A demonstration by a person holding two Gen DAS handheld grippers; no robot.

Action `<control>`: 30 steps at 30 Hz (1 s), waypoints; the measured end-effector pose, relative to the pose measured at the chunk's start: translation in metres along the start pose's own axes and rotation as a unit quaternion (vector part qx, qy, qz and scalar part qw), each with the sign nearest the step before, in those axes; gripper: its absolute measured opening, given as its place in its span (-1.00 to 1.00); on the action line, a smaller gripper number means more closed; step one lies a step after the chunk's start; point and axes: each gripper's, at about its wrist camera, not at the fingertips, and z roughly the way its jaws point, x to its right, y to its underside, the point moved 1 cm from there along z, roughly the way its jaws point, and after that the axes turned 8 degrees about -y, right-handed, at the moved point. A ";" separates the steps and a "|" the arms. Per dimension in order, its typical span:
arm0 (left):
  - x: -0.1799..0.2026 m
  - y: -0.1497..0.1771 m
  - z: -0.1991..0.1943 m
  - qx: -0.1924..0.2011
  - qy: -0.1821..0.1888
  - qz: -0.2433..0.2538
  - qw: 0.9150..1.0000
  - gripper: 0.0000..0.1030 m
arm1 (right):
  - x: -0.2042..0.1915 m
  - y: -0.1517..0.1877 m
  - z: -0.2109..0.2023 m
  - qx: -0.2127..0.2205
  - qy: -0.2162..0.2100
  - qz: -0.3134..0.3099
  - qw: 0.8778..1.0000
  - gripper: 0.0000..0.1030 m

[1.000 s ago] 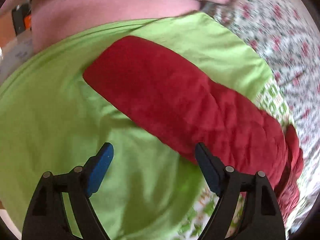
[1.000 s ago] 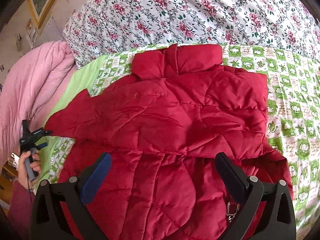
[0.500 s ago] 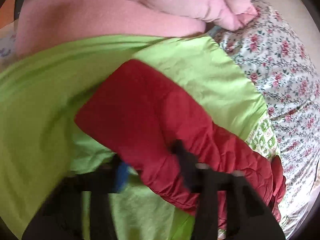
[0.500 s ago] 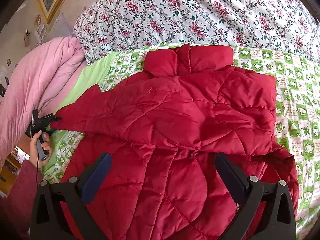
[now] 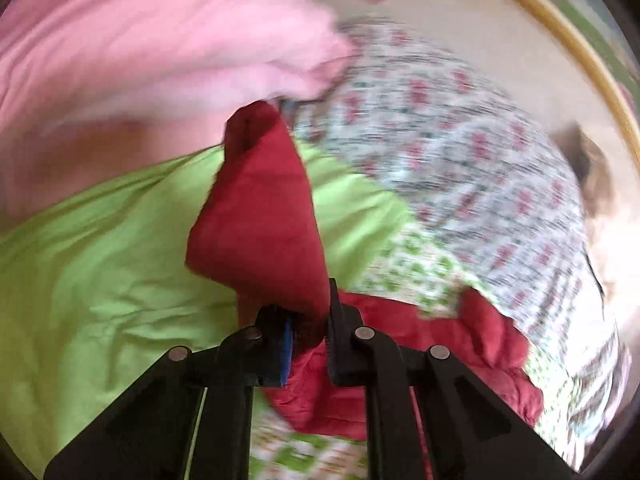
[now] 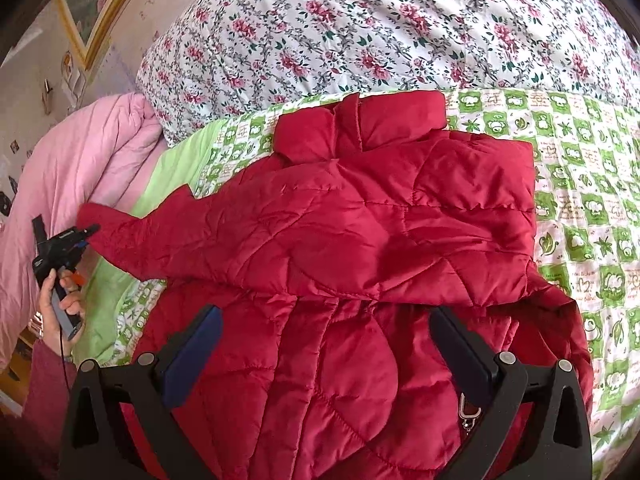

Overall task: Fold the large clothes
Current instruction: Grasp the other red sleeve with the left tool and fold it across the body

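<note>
Where a second ago the left claw (image 5: 308,332) hovered wide over the sleeve (image 5: 260,216), it has now pinched the cuff end and lifted it off the green sheet (image 5: 100,264). The red jacket (image 6: 360,240) lies spread on the bed (image 6: 580,160), collar toward the floral pillow (image 6: 360,28). The right claw (image 6: 324,352) hangs wide and empty above the jacket's lower body. Judging by this, the sleeve fold has begun.

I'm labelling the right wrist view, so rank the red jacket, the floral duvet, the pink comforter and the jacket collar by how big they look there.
1. Red jacket
2. Floral duvet, though the jacket lies nearer the camera, so true size is unsure
3. Pink comforter
4. Jacket collar
</note>
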 end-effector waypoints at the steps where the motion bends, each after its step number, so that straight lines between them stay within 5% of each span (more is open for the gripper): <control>1: 0.014 0.001 -0.005 0.002 0.011 0.012 1.000 -0.81 | 0.001 0.000 -0.001 0.001 0.001 0.001 1.000 1.00; 7: 0.091 0.014 -0.021 -0.006 0.086 0.075 0.993 -0.82 | 0.010 -0.004 -0.006 0.015 -0.004 0.023 1.000 1.00; 13: 0.174 0.050 -0.022 -0.028 0.143 0.154 0.977 -0.82 | 0.023 -0.008 -0.015 0.033 -0.014 0.048 0.998 1.00; 23: 0.274 0.130 -0.006 -0.078 0.195 0.233 0.950 -0.82 | 0.062 -0.018 -0.029 0.071 -0.041 0.121 0.989 1.00; 30: 0.335 0.200 0.003 -0.106 0.215 0.302 0.923 -0.82 | 0.084 -0.024 -0.028 0.087 -0.066 0.167 0.980 1.00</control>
